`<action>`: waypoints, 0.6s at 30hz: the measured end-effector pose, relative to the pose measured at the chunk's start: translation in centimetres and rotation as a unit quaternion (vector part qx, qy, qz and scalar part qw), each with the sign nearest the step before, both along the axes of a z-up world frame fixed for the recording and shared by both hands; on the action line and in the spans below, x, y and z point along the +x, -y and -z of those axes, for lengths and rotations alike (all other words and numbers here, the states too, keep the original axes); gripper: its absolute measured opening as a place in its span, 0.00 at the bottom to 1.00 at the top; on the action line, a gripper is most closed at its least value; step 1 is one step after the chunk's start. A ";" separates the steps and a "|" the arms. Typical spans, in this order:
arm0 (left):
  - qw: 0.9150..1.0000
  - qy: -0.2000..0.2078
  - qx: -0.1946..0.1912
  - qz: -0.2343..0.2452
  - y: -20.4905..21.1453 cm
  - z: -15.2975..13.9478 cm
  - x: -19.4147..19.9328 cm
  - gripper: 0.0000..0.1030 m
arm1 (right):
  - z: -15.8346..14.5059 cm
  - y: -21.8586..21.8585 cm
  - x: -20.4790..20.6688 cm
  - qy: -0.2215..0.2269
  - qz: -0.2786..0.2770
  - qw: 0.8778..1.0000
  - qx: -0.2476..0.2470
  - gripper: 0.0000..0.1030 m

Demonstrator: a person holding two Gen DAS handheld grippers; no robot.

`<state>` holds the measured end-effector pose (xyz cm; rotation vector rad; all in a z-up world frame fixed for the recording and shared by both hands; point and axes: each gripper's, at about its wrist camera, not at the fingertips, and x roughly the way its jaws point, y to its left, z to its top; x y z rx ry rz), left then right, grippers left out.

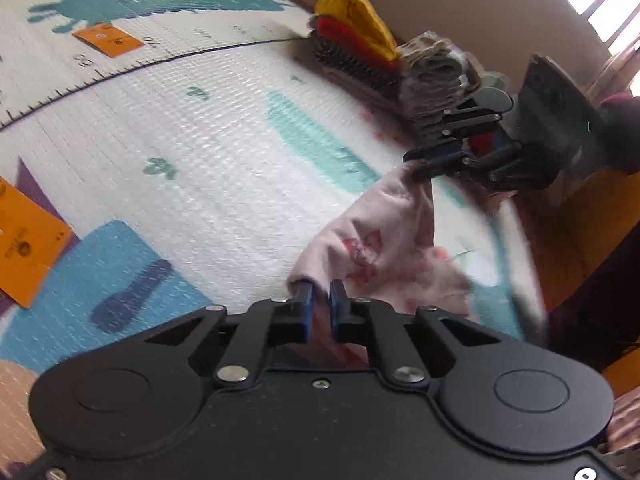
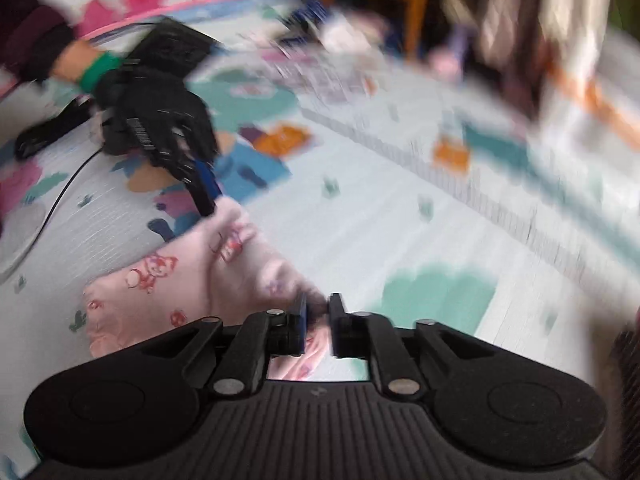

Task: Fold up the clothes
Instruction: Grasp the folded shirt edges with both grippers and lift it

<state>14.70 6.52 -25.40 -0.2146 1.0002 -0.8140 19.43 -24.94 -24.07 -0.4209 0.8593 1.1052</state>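
Left hand-held gripper [image 1: 320, 294] and right hand-held gripper [image 2: 318, 308], each pinched narrow on a corner of the pink printed garment [image 1: 384, 248] above the play mat [image 1: 180, 128]: best kept taut and level while lowering flat.

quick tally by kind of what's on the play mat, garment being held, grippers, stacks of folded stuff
Pale pink printed garment: 1, held between both grippers above the patterned foam play mat
Black two-finger grippers: 2, left gripper and right gripper, each clamped on an edge
Stack of folded clothes at the mat's far edge: 1; pieces inside too blurred to count
Total: 4
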 end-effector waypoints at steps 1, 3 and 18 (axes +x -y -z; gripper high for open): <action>1.000 -0.001 0.007 -0.003 0.0 0.0 0.2 0.07 | 0.7 0.2 1.1 -0.031 0.028 0.999 -0.004 0.34; 1.000 0.006 0.018 -0.018 -0.4 -0.1 0.5 0.07 | 1.4 1.0 2.2 -0.063 0.064 0.996 0.005 0.37; 0.993 -0.004 0.033 -0.113 1.7 0.8 -0.4 0.10 | 4.5 1.0 3.1 -0.140 0.131 0.981 0.020 0.13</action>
